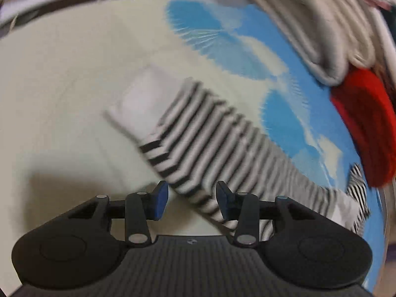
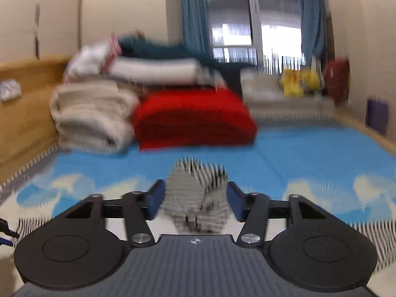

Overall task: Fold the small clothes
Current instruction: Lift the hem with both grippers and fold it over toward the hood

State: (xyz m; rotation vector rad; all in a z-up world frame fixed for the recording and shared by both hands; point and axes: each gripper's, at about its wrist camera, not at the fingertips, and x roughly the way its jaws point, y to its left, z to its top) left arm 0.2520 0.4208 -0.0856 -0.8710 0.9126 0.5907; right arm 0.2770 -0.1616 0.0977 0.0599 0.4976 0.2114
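Observation:
A black-and-white striped sock (image 1: 198, 136) with a white cuff lies slantwise on the cream and blue bed sheet (image 1: 61, 86) in the left wrist view. My left gripper (image 1: 192, 188) hovers over its near end, open, with the sock running under the right finger and neither pad pressing on it. In the right wrist view a bunched striped sock (image 2: 198, 193) fills the gap between the blue pads of my right gripper (image 2: 196, 189), which is shut on it above the sheet (image 2: 309, 153). Both views are blurred.
A red folded blanket (image 2: 195, 118) and a stack of beige quilts (image 2: 91, 118) lie at the far end of the bed; the red blanket (image 1: 366, 128) is at the right in the left view. A wooden bed frame (image 2: 24, 104) runs along the left.

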